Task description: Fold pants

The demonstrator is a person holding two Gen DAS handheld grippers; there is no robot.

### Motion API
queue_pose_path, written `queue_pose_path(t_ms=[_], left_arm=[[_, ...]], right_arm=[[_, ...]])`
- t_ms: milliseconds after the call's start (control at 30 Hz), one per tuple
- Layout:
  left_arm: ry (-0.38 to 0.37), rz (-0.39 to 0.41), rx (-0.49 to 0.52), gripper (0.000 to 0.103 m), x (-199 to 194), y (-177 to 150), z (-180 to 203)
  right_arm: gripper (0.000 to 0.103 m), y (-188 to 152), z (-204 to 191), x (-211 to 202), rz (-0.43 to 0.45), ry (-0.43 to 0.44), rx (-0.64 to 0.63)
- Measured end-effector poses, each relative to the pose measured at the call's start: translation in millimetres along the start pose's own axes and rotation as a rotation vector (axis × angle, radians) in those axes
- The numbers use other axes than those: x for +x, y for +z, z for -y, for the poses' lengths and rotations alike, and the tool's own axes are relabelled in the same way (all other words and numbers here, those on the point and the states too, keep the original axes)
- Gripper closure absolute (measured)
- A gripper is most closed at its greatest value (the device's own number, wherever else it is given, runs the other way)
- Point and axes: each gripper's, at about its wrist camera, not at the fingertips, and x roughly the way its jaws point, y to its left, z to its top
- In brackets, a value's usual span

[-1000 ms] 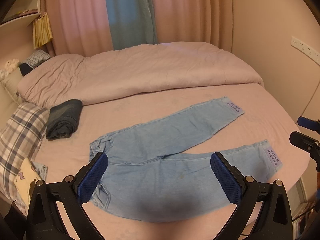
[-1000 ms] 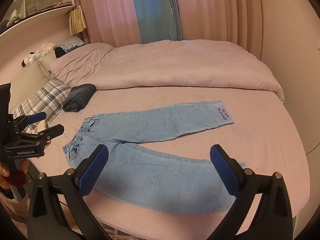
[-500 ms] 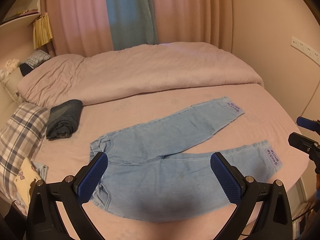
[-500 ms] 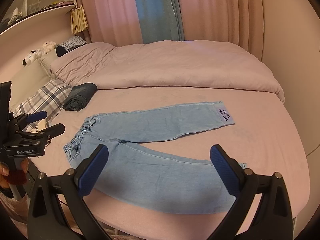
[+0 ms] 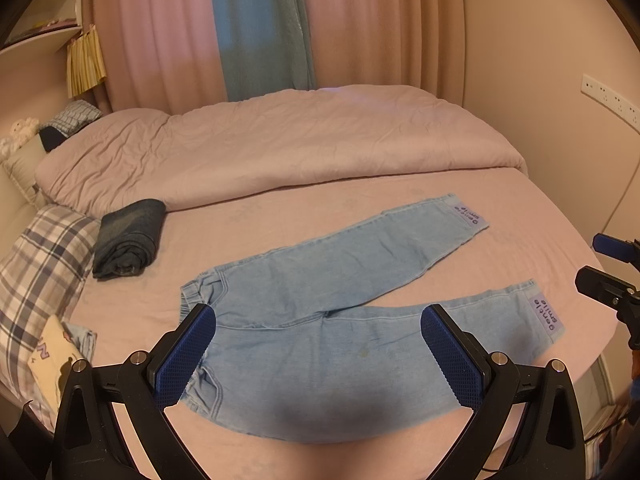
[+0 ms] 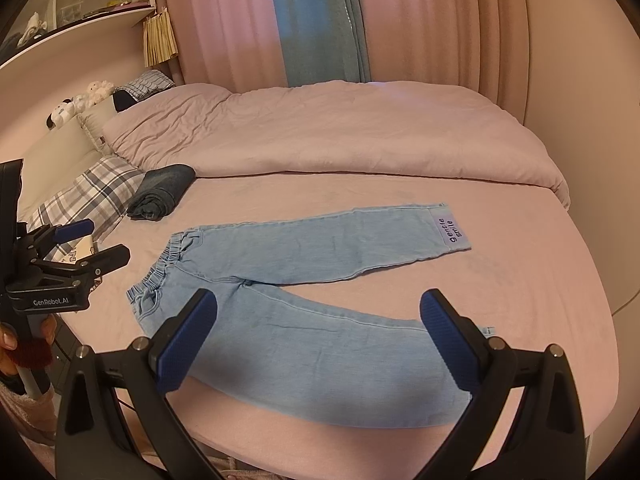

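Ahead of both grippers on the bed (image 5: 520, 216), the pants (image 5: 332, 320) lie flat with legs splayed, unmoved over the last second, while left gripper (image 5: 318, 354) and right gripper (image 6: 318, 340) hover spread, empty, so folding has not begun.

Left tool (image 5: 318, 354): jaws spread wide, blue pads (image 5: 185, 354) facing each other, nothing between them; it also appears at the left edge of the right wrist frame, held by a hand (image 6: 12, 344) at lower left. Right tool (image 6: 318, 342): jaws likewise wide apart, gripping nothing.
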Motion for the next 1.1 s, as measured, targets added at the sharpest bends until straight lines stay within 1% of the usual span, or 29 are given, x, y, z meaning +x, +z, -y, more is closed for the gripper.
queue_pose_path(t_ms=[300,400,433,500,533,633,667,767,800,833,867,933,1000,1033,1067,1100], left_arm=[[-0.012,-0.004,-0.008,0.000,3,-3,-7],[-0.063,-0.004,-0.024,0.000,10,-7,-16],[-0.077,-0.005,-0.043,0.000,18,-11,-23],[-0.074,-0.018,-0.080,0.000,32,-17,-35],[-0.068,-0.034,-0.107,0.000,42,-23,-46],[-0.007,-0.110,-0.211,0.000,73,-47,-87],[0.019,-0.140,-0.252,0.000,82,-58,-103],[0.063,-0.213,-0.372,0.000,102,-90,-147],[0.074,-0.236,-0.415,0.000,107,-103,-161],[0.074,-0.246,-0.438,0.000,109,-110,-167],[0.065,-0.264,-0.484,0.000,115,-124,-179],[0.049,-0.305,-0.543,0.000,124,-139,-188],[0.008,-0.344,-0.604,0.000,140,-155,-193],[-0.011,-0.359,-0.624,0.004,147,-160,-193],[-0.036,-0.373,-0.643,0.009,153,-164,-192],[-0.058,-0.368,-0.657,0.012,158,-166,-191]], right_arm=[[0.001,0,-3,3,-0.007,0.007,-0.007],[0.001,-1,-5,8,-0.021,0.022,-0.015],[0.001,-3,-7,11,-0.020,0.044,-0.022],[0.001,-9,-13,23,-0.030,0.095,-0.042],[0.001,-14,-18,33,-0.049,0.127,-0.055],[0.002,-33,-39,67,-0.130,0.215,-0.107],[0.004,-40,-48,79,-0.156,0.239,-0.131],[0.012,-63,-79,115,-0.235,0.294,-0.224],[0.016,-71,-90,126,-0.266,0.320,-0.242],[0.017,-80,-101,136,-0.286,0.345,-0.275],[0.019,-86,-111,145,-0.305,0.366,-0.304],[0.023,-103,-135,163,-0.350,0.424,-0.363],[0.030,-116,-153,179,-0.390,0.483,-0.406],[0.033,-122,-162,187,-0.417,0.496,-0.431],[0.042,-129,-169,194,-0.441,0.497,-0.453],[0.052,-135,-178,203,-0.461,0.483,-0.487]])
